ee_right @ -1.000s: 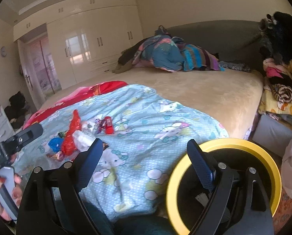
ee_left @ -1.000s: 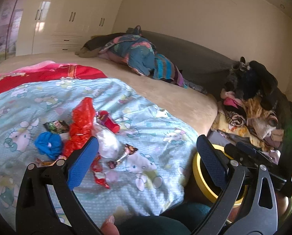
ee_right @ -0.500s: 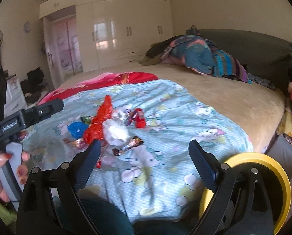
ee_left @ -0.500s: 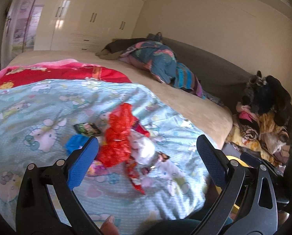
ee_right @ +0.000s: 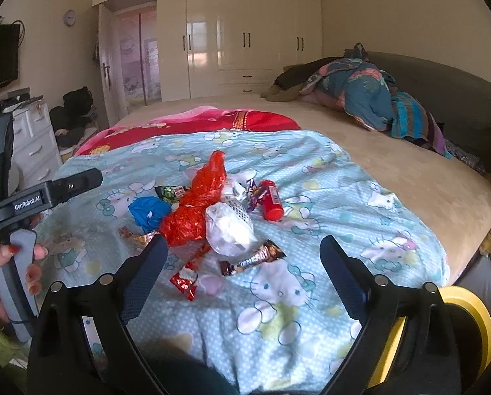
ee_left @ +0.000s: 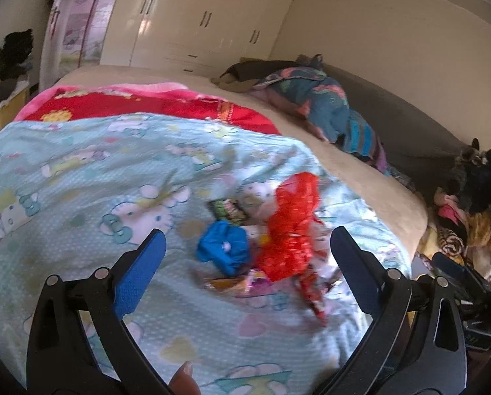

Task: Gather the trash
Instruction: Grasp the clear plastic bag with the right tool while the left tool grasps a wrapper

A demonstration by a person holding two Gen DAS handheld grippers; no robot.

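Note:
A heap of trash lies on the light blue cartoon blanket (ee_right: 311, 171): a red plastic bag (ee_right: 196, 207), a blue crumpled wrapper (ee_right: 148, 210), a clear plastic bag (ee_right: 229, 227), a red canister (ee_right: 271, 199), a brown snack-bar wrapper (ee_right: 252, 258) and a red foil scrap (ee_right: 184, 279). My right gripper (ee_right: 244, 240) hovers just short of the heap, its jaws opening with nothing between them. My left gripper (ee_left: 248, 233) is open and empty, with the blue wrapper (ee_left: 224, 250) and red bag (ee_left: 291, 227) ahead of it.
A yellow-rimmed bin (ee_right: 469, 316) stands at the bed's near right corner. Bundled bedding (ee_right: 360, 95) lies at the headboard and a red blanket (ee_right: 212, 121) behind the heap. Clothes (ee_left: 469, 217) are piled right of the bed. A hand (ee_right: 2, 263) holds the left gripper's handle.
Both grippers swung left from the yellow bin toward the trash heap, which now lies ahead between their fingers. The bin has slid to the right edge of the right wrist view.

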